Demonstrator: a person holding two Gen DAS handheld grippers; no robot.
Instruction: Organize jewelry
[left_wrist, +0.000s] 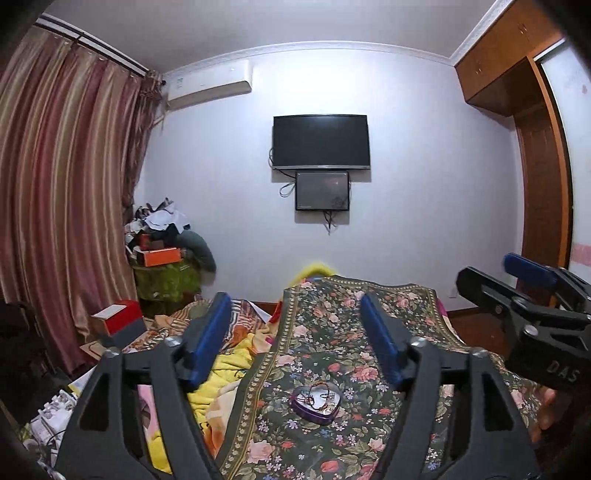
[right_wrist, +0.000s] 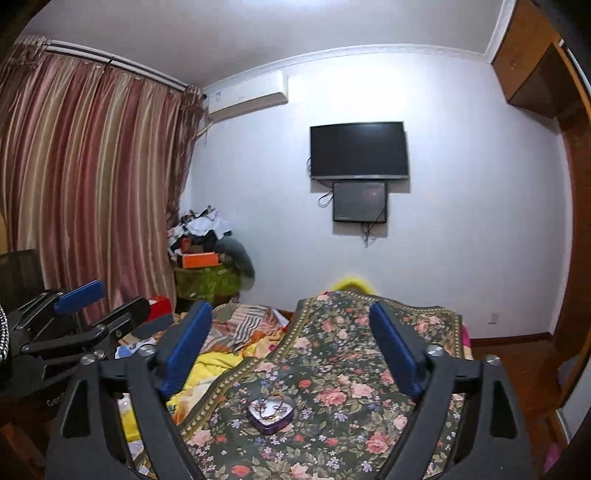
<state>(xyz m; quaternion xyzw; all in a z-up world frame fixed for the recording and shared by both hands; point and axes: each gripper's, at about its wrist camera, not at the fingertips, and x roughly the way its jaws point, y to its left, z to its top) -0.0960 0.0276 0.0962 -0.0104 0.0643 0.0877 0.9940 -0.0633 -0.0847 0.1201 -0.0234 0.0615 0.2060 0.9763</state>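
Left wrist view: the left tongs (left_wrist: 295, 332) are spread wide with nothing between the blue pads (left_wrist: 208, 343). Below and between them, on the floral bedspread (left_wrist: 332, 325), sits a purple heart-shaped tin (left_wrist: 315, 402), open, with tangled jewelry (left_wrist: 320, 398) lying in it: thin chains and something gold, too small to sort out. The right tongs (left_wrist: 506, 275) show at the right edge, held up clear of the bed, jaws parted and holding nothing. White letters on their body read "DAS"; the rest is cut off.

Right wrist view: the right tongs (right_wrist: 288, 334) are likewise wide open and empty, aimed at the same heart-shaped tin (right_wrist: 270, 411), which lies near the bedspread's (right_wrist: 351, 350) left border. The left tongs (right_wrist: 107, 299) hang at the left, off the bed, open, with "Gen" partly legible on the body. A television (right_wrist: 359, 150) hangs on the far wall, no brand readable.

The task looks to be at its start: both tools are poised above the tin, nothing picked. The next move likely calls for lowering one pair to the tin and pinching a single chain, perhaps steadying the tin with the other.
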